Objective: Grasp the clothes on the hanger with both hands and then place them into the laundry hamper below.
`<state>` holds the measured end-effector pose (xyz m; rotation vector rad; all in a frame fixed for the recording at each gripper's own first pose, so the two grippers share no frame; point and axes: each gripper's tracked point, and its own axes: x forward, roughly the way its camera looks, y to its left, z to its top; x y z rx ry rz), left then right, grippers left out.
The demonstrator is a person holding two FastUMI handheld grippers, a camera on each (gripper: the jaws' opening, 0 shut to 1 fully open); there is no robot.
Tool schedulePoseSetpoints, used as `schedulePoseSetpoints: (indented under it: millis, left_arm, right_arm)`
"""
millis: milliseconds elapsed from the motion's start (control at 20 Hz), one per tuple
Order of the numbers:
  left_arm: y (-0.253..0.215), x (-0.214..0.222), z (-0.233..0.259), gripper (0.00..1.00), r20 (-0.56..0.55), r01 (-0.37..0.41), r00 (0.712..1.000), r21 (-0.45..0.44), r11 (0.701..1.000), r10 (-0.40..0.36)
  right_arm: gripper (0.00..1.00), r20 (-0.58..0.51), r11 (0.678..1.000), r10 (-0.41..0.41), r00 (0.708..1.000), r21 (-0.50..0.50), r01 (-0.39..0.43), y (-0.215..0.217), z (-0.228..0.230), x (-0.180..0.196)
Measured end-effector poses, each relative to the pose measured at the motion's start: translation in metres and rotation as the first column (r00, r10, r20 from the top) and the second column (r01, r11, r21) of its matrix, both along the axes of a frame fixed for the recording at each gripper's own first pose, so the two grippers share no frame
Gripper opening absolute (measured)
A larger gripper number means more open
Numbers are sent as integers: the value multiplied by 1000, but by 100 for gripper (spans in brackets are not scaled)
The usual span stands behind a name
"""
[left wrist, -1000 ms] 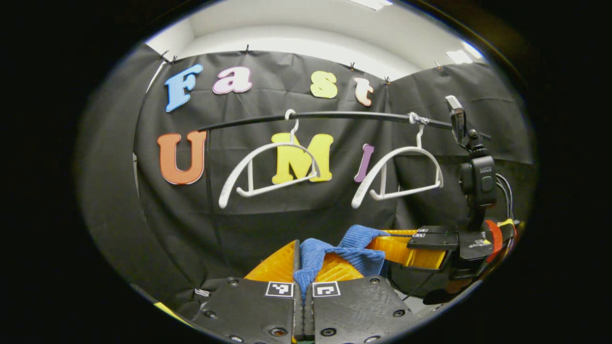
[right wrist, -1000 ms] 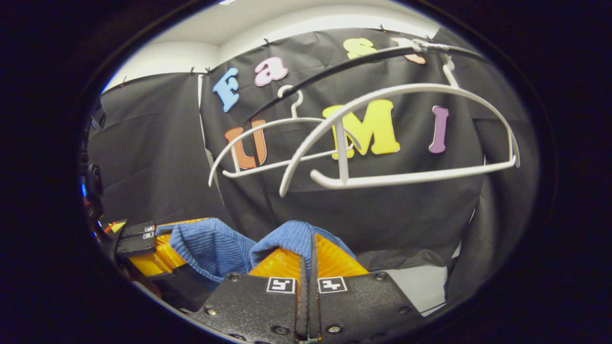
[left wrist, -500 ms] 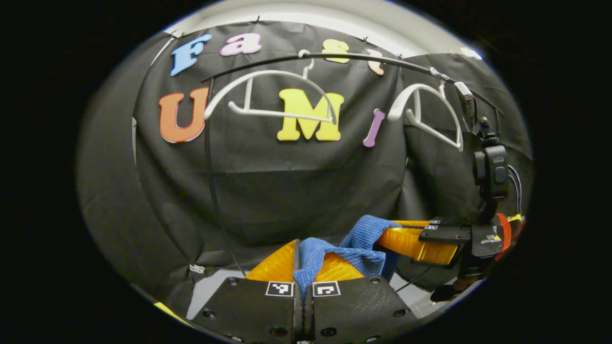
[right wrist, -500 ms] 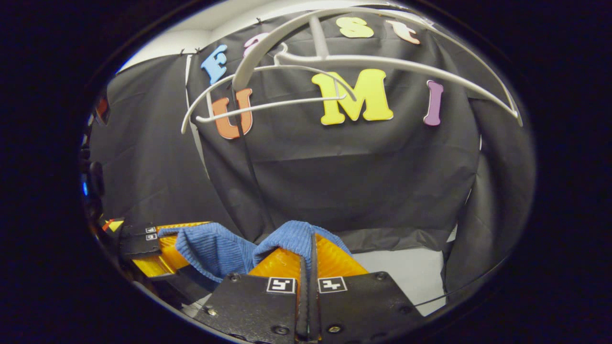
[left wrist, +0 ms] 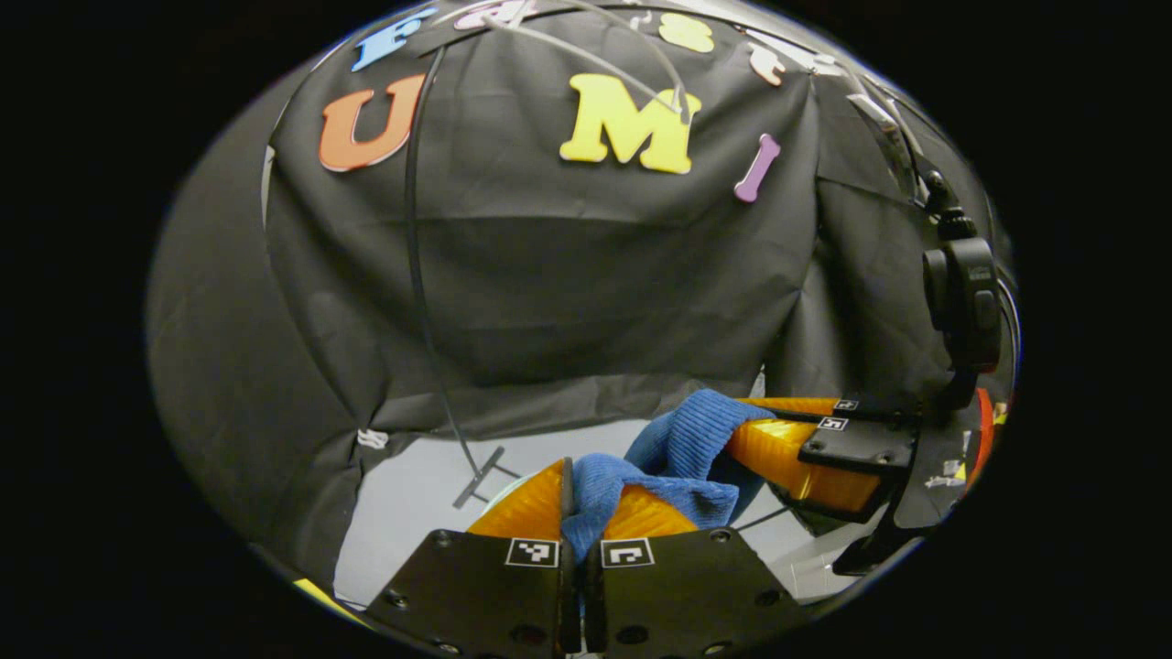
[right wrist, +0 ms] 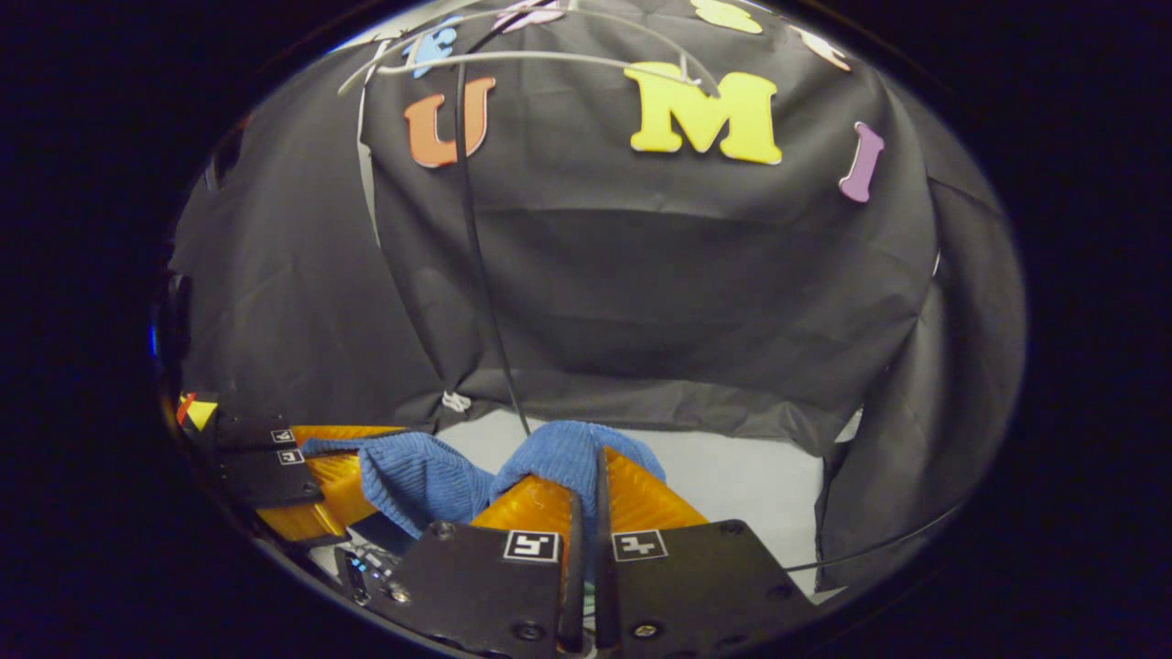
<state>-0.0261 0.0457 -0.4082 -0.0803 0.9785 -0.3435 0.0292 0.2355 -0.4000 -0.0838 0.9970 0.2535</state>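
Observation:
A blue knitted garment (left wrist: pixel 682 444) stretches between my two grippers. In the left gripper view my left gripper (left wrist: pixel 586 490) is shut on one end of it, blue cloth bulging between the orange fingers (left wrist: pixel 526 508). To the right, my right gripper (left wrist: pixel 746 435) pinches the other end. In the right gripper view my right gripper (right wrist: pixel 586 480) is shut on the garment (right wrist: pixel 563 453), and the left gripper (right wrist: pixel 352 458) holds the rest at lower left. Bare white hangers (left wrist: pixel 586 55) (right wrist: pixel 549 59) sit at the top edge, above both grippers.
A thin black pole (left wrist: pixel 417 275) of the rail runs down to a small foot (left wrist: pixel 478 474) on the pale floor (left wrist: pixel 412 494). The same pole (right wrist: pixel 481 275) stands just behind the garment. Black cloth walls close in the back and sides above the floor (right wrist: pixel 751 476).
Both grippers have come down with the blue garment held between them. The hangers and rail have slid up to the top of both views, and the pale floor has come into sight.

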Motion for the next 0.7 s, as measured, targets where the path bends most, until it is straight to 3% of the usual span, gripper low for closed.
schedulePoseSetpoints:
  millis: [50, 150, 200, 250, 300, 350, 400, 450, 500, 550, 600, 650, 700]
  left_arm:
    - [2, -6, -8, 8, -31, -2, 1000, 6, 1000, 2]
    - [-4, -20, -29, 7, -112, 10, 994, 5, 1000, -9]
    - [-6, -29, -35, 12, -149, 13, 989, 3, 1000, -12]
    - [-7, -33, -40, 16, -168, 11, 986, -1, 1000, -11]
    - [-10, -32, -40, 31, -173, 9, 985, -3, 1000, -9]
    - [-11, -29, -42, 34, -173, 7, 985, -3, 1000, -7]
    - [-11, -28, -40, 45, -175, 8, 985, -2, 1000, -8]
    - [-12, -28, -40, 62, -175, 9, 984, 1, 1000, -8]
    - [-12, -28, -39, 72, -175, 9, 985, 8, 1000, -8]
    - [-11, -29, -36, 77, -173, 13, 985, 19, 1000, -10]
    - [-10, -29, -31, 70, -164, 20, 986, 33, 999, -14]
    - [-9, -27, -26, 74, -149, 24, 989, 48, 999, -16]
    - [-8, -25, -19, 99, -127, 25, 992, 62, 998, -17]
  right_arm:
    - [8, -32, 1000, 7, 999, -17, -7, -3, -8, -4]
    - [13, -89, 999, 17, 996, -45, -21, -12, -25, -15]
    - [25, -102, 998, 21, 995, -58, -27, -15, -26, -18]
    - [29, -107, 997, 26, 994, -68, -33, -19, -26, -16]
    - [39, -99, 997, 28, 995, -70, -35, -23, -24, -16]
    - [42, -92, 996, 26, 995, -79, -34, -29, -21, -13]
    - [51, -89, 996, 26, 996, -79, -33, -34, -19, -14]
    - [52, -85, 996, 23, 996, -78, -30, -39, -16, -15]
    - [60, -78, 997, 23, 997, -72, -29, -46, -13, -19]
    - [53, -73, 997, 18, 997, -76, -24, -54, -7, -21]
    - [53, -65, 997, 13, 998, -74, -18, -62, 0, -26]
    - [53, -48, 997, 7, 999, -72, -10, -71, 9, -27]
    - [60, -27, 998, 3, 1000, -69, -5, -79, 20, -26]
